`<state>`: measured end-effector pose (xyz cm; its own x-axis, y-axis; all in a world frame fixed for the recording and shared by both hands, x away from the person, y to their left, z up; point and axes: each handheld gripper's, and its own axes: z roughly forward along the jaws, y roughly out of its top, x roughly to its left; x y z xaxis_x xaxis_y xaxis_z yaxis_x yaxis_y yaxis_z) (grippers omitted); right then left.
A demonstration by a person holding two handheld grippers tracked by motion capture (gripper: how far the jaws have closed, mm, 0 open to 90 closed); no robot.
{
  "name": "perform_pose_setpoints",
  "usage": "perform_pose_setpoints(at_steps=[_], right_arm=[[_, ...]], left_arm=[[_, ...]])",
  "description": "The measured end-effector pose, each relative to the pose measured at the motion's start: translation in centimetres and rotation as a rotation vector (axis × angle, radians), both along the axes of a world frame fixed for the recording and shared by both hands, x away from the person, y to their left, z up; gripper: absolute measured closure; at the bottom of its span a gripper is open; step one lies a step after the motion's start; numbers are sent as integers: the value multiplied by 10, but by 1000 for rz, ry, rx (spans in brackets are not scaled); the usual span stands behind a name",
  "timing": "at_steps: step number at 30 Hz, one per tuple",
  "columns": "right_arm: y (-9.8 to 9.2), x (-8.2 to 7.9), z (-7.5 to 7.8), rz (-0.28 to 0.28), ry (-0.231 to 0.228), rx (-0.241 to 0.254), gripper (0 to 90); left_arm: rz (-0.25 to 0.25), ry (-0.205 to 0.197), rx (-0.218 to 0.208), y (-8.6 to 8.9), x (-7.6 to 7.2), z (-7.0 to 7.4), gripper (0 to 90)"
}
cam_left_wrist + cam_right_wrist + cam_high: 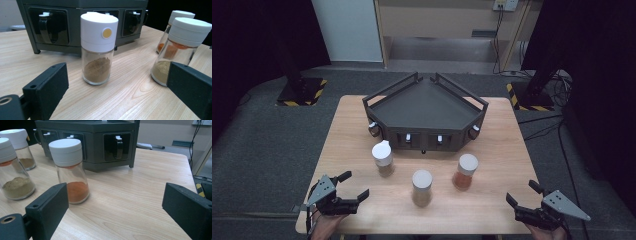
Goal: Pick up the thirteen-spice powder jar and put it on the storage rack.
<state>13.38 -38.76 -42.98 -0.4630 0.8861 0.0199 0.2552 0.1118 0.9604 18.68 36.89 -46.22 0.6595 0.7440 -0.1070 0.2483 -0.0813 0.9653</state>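
Three spice jars stand upright on the wooden counter (492,200) in front of a dark corner rack (424,107), with both grippers held low at the near edge. The left gripper (349,186) has its jaws spread wide and empty; the brown-powder jar (98,47) stands just ahead of the gap between them, and the tan-powder jar (178,47) lies beyond its right jaw. The right gripper (524,195) also has wide, empty jaws, with the orange-powder jar (70,170) just beyond its left jaw, untouched.
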Motion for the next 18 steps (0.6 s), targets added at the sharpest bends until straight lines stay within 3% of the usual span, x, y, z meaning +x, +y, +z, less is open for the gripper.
perform_pose_setpoints(at_steps=[18], right_arm=[[-1, 2, 0, 17, 5, 7, 66]], left_arm=[[-44, 0, 16, 0, 1, 2, 23]])
